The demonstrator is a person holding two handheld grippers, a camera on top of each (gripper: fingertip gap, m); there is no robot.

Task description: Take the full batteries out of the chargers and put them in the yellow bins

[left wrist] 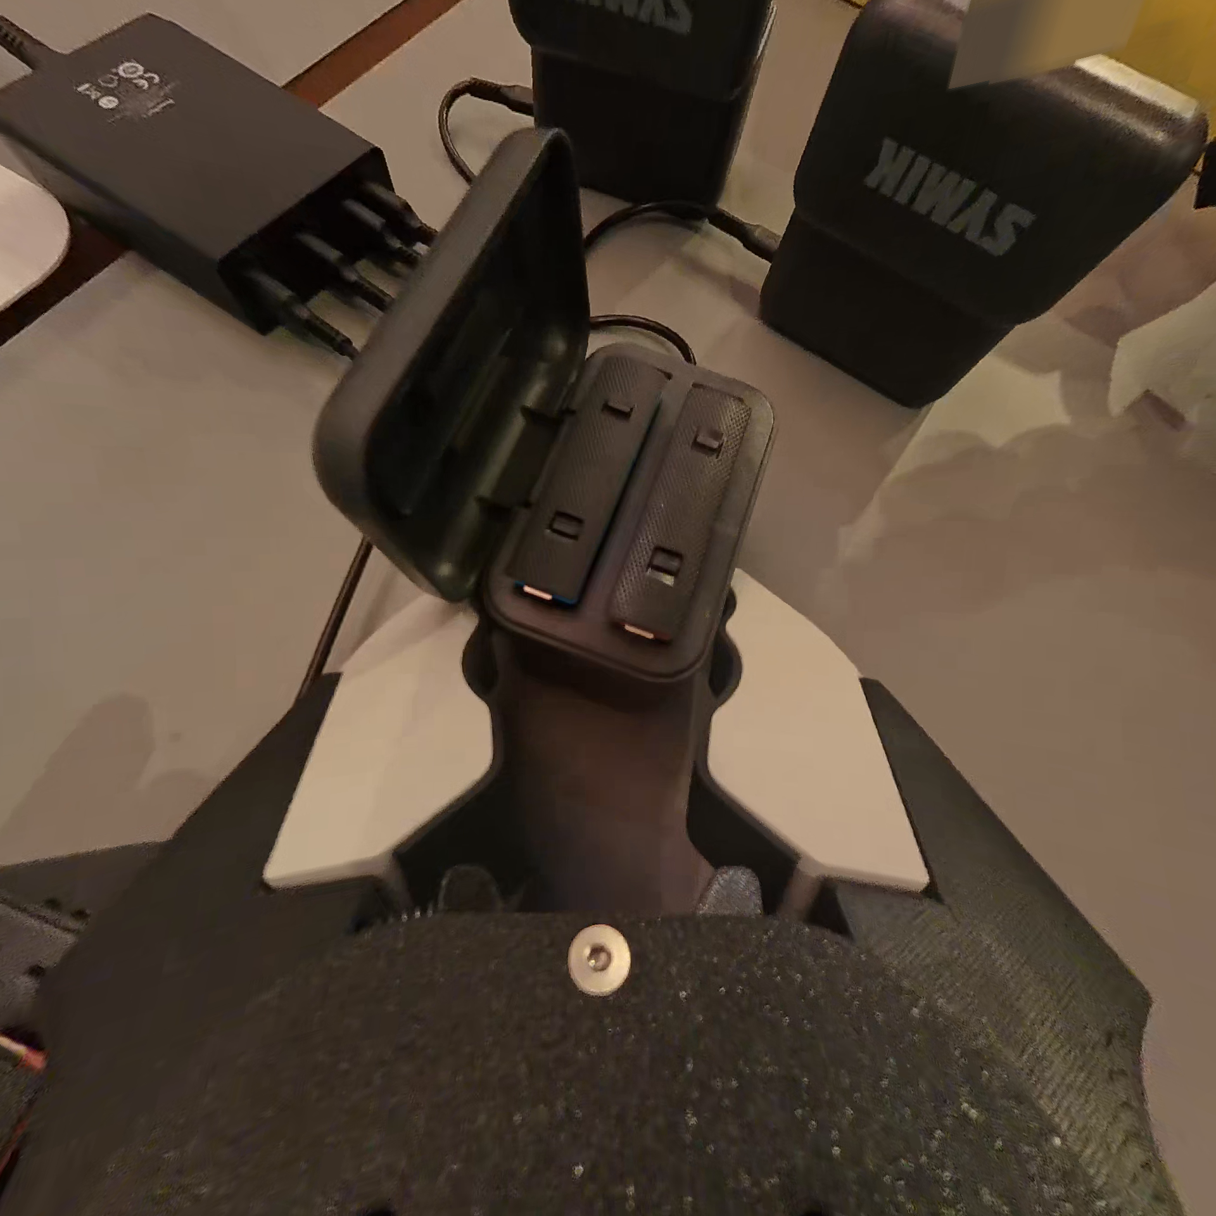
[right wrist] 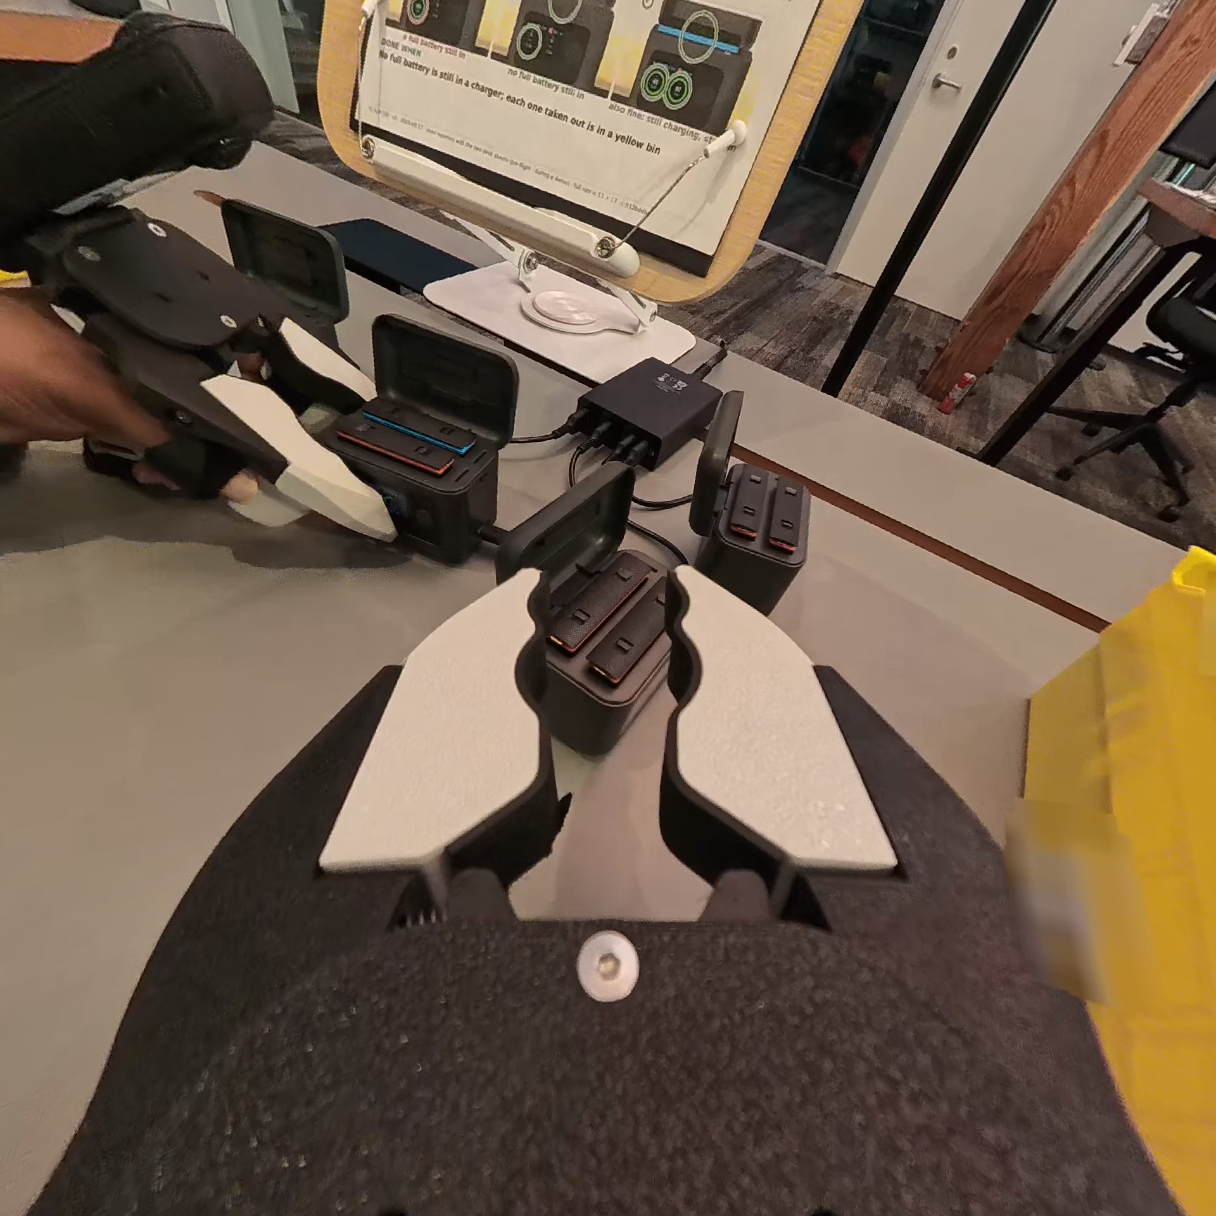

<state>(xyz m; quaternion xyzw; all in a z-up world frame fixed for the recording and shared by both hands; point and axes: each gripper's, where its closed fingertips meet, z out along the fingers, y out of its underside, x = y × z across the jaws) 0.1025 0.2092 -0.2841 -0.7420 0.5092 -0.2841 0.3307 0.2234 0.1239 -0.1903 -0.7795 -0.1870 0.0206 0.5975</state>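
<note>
My left gripper [left wrist: 602,664] is shut on the body of a black charger [left wrist: 632,526] whose lid stands open. Two batteries sit in it, one blue-edged [left wrist: 579,480] and one orange-edged [left wrist: 678,506]. The same charger [right wrist: 428,474] and the left gripper [right wrist: 349,454] show at the left of the right wrist view. My right gripper [right wrist: 605,579] is open, with its white fingers [right wrist: 460,710] on either side of another open charger [right wrist: 605,704]. That charger holds two orange-edged batteries [right wrist: 592,612], and the left one sits a little higher. A yellow bin [right wrist: 1145,789] stands at the right.
A black power hub [right wrist: 648,401] with several cables lies behind the chargers. A third open charger [right wrist: 750,526] holds two batteries, and a fourth [right wrist: 283,263] stands behind the left gripper. An instruction board on a white stand [right wrist: 559,309] is at the back. The table edge [right wrist: 921,539] runs along the right.
</note>
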